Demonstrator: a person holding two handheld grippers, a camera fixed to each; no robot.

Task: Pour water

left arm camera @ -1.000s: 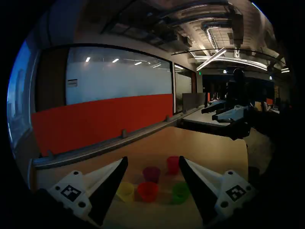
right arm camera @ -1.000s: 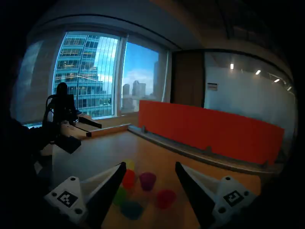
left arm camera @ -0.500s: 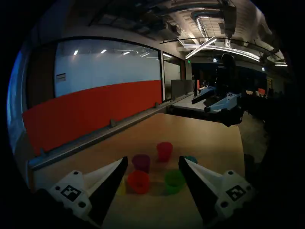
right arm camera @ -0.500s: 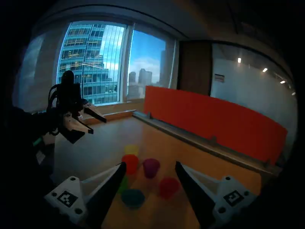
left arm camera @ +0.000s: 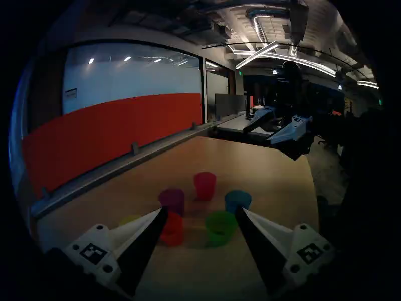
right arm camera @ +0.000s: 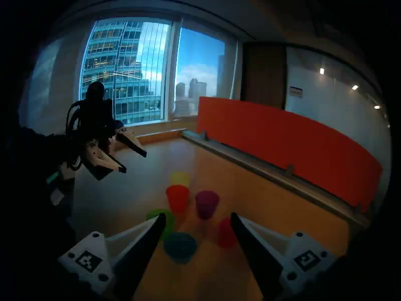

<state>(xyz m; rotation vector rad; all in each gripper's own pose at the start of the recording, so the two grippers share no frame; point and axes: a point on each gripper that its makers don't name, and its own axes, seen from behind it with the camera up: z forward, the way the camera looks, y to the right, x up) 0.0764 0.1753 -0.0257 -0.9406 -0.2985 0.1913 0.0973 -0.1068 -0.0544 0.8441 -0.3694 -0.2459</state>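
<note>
Currently the left gripper [left arm camera: 200,214] hangs above the near edge of the wooden table [left arm camera: 273,168] with its jaws wide apart. Nothing sits between the fingers and neither finger touches anything. The right gripper [right arm camera: 197,220] is in the same state: jaws wide apart, nothing held, clear of the table surface.

Six plastic cups stand upright in a loose cluster on the table, just ahead of both grippers.

In the left gripper view:
- The purple cup [left arm camera: 172,199], red cup [left arm camera: 204,184] and blue cup [left arm camera: 237,199] form the far side of the cluster.
- The green cup [left arm camera: 219,227] stands nearer, between the fingertips.
- The orange cup [left arm camera: 173,230] is partly hidden behind the left-hand finger.
- The yellow cup [left arm camera: 129,219] shows just outside that finger.

Whether any cup holds water cannot be told.

In the right gripper view, the left-hand finger partly covers the green cup and the right-hand finger partly covers the red cup. The blue cup is the nearest and stands between the fingertips.

Each gripper appears far off in the other's view, held well above the table and well apart from the cups. An orange partition [right arm camera: 301,145] runs along the far table edge. A large window [right arm camera: 135,70] stands at one end.
</note>
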